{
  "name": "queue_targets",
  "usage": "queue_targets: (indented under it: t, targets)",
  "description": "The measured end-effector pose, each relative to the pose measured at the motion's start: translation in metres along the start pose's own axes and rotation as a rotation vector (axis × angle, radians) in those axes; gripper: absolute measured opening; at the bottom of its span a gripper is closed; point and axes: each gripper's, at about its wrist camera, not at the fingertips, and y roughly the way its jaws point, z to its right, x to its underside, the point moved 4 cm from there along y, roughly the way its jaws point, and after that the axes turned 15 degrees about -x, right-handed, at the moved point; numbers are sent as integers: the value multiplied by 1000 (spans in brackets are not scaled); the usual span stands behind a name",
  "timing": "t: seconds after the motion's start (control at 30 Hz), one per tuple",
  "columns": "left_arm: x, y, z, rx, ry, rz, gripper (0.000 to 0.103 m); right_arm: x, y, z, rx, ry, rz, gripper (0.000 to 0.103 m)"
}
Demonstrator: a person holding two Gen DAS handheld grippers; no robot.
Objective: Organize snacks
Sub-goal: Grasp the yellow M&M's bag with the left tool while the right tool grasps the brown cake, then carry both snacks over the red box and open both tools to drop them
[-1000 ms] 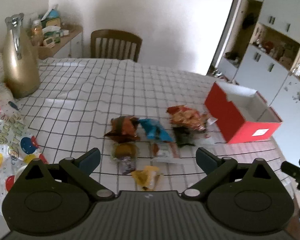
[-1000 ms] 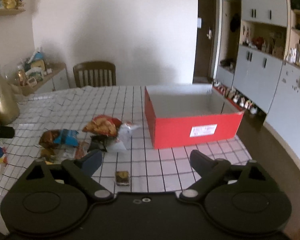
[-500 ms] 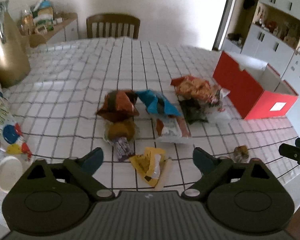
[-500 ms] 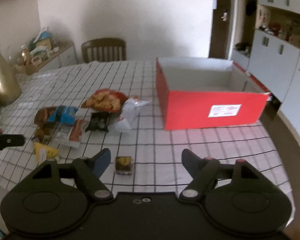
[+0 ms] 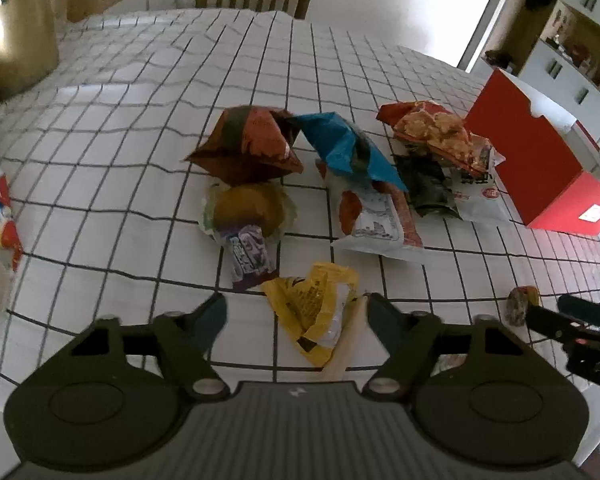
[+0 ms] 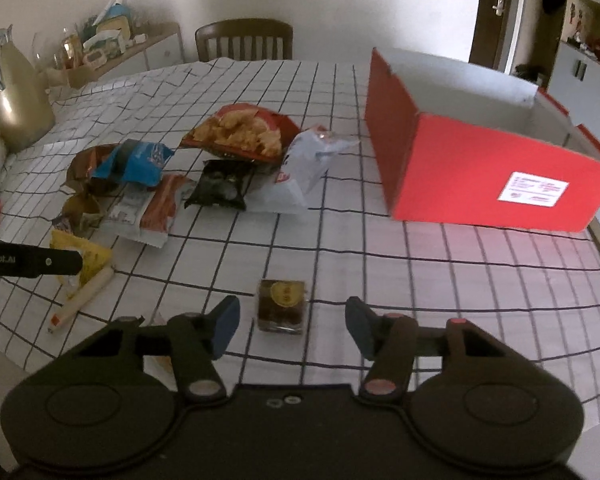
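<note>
Left hand-held gripper [image 5: 294,314]: apart around yellow packet [image 5: 314,308]; stick [image 5: 346,340] beside risks snagging.
Right hand-held gripper [image 6: 292,320]: apart, straddling brown cube [image 6: 282,306], well short of red box [image 6: 480,160].

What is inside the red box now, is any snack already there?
The red box shows only bare white inner walls in the right wrist view. No snack is visible inside, but its near red wall hides the floor, so the bottom cannot be checked.

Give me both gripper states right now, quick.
Left gripper: open, holding nothing, around the yellow packet.
Right gripper: open, holding nothing, around the small brown snack.
</note>
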Motion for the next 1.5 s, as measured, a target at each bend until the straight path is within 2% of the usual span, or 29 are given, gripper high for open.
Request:
queue_targets:
  t: [0.17, 0.27, 0.37, 0.47, 0.57, 0.97, 1.27, 1.5]
  targets:
    - [-1, 10, 0, 17, -36, -41, 60, 0, 11, -3, -16, 15, -17, 50]
    - [-3, 11, 4, 26, -26, -37, 58, -1, 15, -5, -4, 20, -16, 48]
    - [-4, 12, 8, 39, -22, -44, 46, -2, 18, -5, -13, 36, -21, 44]
    - [-5, 12, 10, 26, -14, -40, 43, -2, 20, -4, -6, 47, -23, 38]
    - [-6, 10, 11, 36, -14, -33, 34, -2, 21, 0, 1, 70, -22, 32]
    - [-5, -1, 7, 22, -16, -31, 30, -5, 6, 1, 1, 79, 5, 29]
    - [-7, -23, 9, 54, -18, -22, 29, -19, -28, 6, -11, 76, 41, 29]
    - [-18, -57, 25, 111, -13, 13, 29, -32, -59, 11, -33, 59, 84, 29]
